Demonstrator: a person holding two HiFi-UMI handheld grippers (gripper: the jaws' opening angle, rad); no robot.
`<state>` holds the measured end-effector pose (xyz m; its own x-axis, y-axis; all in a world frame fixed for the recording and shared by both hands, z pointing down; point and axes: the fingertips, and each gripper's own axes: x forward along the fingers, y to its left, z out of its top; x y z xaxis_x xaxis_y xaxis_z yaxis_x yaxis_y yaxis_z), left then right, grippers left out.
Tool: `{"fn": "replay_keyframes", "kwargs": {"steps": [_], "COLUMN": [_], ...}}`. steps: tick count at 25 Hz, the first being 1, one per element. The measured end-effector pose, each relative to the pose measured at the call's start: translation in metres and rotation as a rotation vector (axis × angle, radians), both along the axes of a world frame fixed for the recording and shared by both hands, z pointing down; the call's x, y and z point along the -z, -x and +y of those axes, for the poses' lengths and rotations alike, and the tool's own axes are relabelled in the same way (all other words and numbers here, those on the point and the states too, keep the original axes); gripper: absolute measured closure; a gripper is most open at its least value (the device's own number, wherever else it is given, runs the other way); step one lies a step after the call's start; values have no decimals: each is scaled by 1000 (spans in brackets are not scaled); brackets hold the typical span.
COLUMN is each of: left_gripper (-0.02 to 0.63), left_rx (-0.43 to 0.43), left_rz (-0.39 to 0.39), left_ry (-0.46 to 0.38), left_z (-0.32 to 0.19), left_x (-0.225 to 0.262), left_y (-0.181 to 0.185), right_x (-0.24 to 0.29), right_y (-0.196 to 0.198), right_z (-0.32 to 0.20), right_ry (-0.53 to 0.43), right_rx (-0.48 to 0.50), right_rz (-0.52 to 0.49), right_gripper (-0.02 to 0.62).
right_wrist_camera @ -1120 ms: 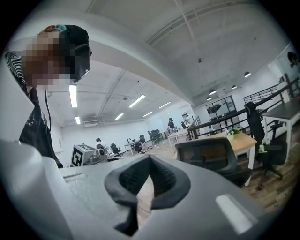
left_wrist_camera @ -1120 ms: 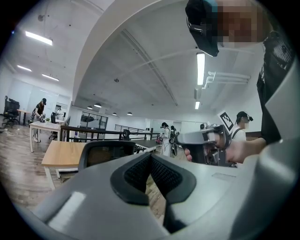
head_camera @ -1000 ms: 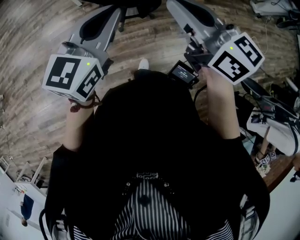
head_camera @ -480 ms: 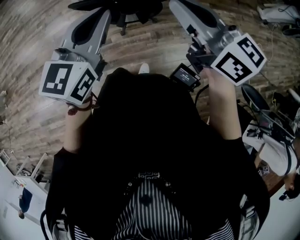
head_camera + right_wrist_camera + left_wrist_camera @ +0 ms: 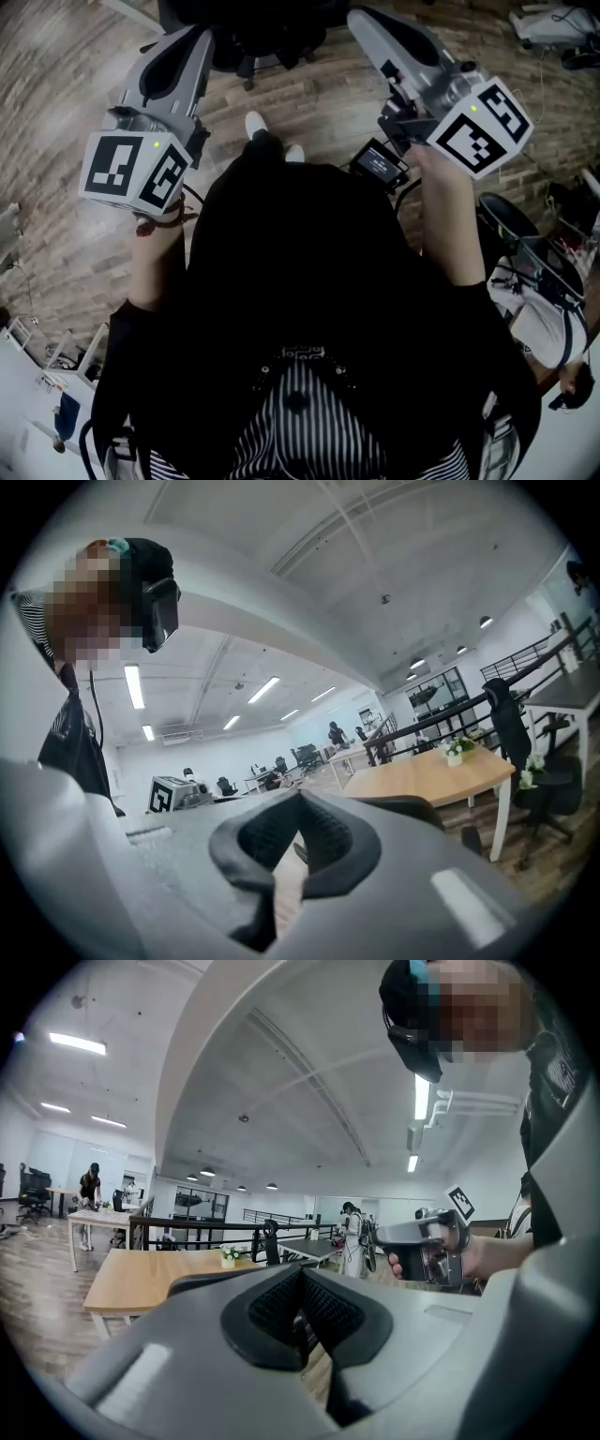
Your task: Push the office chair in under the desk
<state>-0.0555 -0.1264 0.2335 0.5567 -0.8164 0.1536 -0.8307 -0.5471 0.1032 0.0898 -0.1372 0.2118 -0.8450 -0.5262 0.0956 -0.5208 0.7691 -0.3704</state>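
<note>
Black office chair [image 5: 258, 23] sits at 12 o'clock in the head view, on the grey-brown wood plank floor [image 5: 56, 112]. Its castor legs are showing, just ahead of both gripper tips. We can't tell contact from there. In the right gripper view a dark rounded edge that looks like its back peeks over the gripper body at 4 o'clock. The light wooden desk on white legs [image 5: 441, 766] is right behind it at 3 o'clock, with a small white pot of flowers [image 5: 455, 752] on the desk top. We can't tell how far the chair is under the desk.

Left gripper [image 5: 300, 1309]: jaws pressed together, nothing between them. Right gripper [image 5: 298, 834]: same, closed on nothing. In the head view both point toward 12 o'clock, left one at 10 o'clock, right one at 2 o'clock, well apart, with the person's black top [image 5: 291, 272] between them. Left hand [image 5: 155, 220] and right hand [image 5: 439, 169] each hold a handle below a marker cube.

Small black screen device [image 5: 380, 161] sits just beside the right hand. White shoe [image 5: 255, 124] is on the floor between chair and body. Black metal railing [image 5: 187, 1227] runs behind the desk in the left gripper view.
</note>
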Motion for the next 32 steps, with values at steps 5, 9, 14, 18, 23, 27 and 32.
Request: {"fn": "replay_keyframes", "kwargs": {"steps": [5,9,14,18,23,27,32], "left_gripper": [603,603,603,603,603,603,603], "left_rx": [-28,-42,-62,-56,-56,-48,-10], "left_rz": [10,14,15,9,4,-11,-5], "left_ry": [-30,-24,-21,1,49,66,115], "left_z": [-34,-65,-81,-77,-90,-79,-100], "left_x": [5,0,-3,-14,-35,-48,-60], "left_y": [4,23,48,60,66,64,60], "right_x": [8,6,18,26,10,-5,-25], "right_y": [18,36,57,39,31,16,-9], "right_z": [-28,-62,-86,-88,-100,-88,-106], "right_ry": [-38,-36,-87,-102,-39,-49,-2], "right_rx": [-4,-21,-48,-111,-170,-218,-197], "right_rz": [20,23,47,45,42,96,150], "right_gripper": [595,595,595,595,595,595,595]}}
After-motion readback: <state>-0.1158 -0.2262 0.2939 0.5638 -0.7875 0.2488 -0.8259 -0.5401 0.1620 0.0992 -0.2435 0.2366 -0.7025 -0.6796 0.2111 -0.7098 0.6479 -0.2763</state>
